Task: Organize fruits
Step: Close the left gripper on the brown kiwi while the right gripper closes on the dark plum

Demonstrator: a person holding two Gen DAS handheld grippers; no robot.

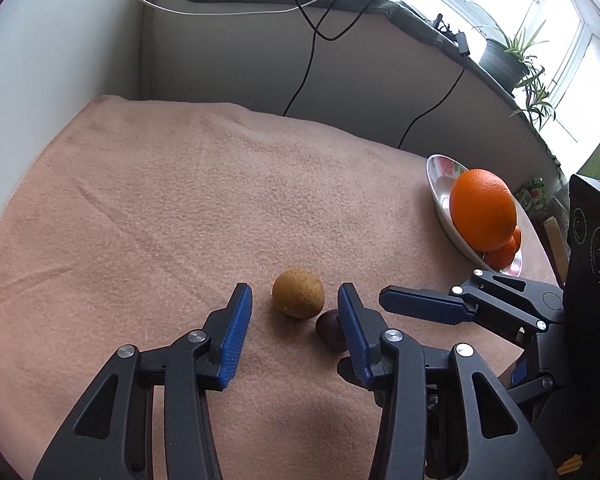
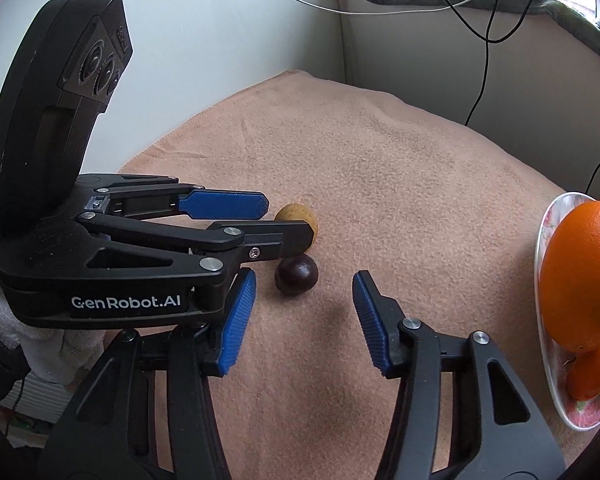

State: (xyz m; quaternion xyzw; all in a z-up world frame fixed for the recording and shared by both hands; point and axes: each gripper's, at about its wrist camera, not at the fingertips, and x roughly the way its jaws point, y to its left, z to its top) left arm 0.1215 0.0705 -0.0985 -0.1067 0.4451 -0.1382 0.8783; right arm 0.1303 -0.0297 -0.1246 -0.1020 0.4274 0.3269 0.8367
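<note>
Left gripper [image 1: 294,310]: fingers spread, blue pads [image 1: 236,332] either side of the tan fruit [image 1: 298,294], which sits just past the tips and between them; no pad touches it. Right gripper [image 2: 304,304]: fingers also spread, nothing pinched; the dark plum-like fruit [image 2: 296,274] lies just ahead of its tips, left of the gap's centre. The two fruits rest side by side on the peach cloth [image 1: 180,200] that covers the counter, close enough that they look to be touching, the tan one farther, the dark one nearer as the right wrist view has it. The left gripper's near finger reaches over between them in that view. Farther right, at the counter's edge, a shallow plate [image 1: 440,196] holds a large orange [image 1: 482,208] with smaller oranges [image 1: 502,256] under and behind it. Beyond: grey wall, trailing cables, potted plants at the window. Judgement: the step in hand is a double pick, each gripper taking one loose fruit for the plate. To do it well, slide the left forward so the tan fruit sits at mid-pad before closing. Shift the right a little left to centre the dark fruit. Close gently, as both are round and may roll on cloth. Lift one at a time, since the grippers crowd each other. Plate is already heaped, so aim for the bare far end.
</note>
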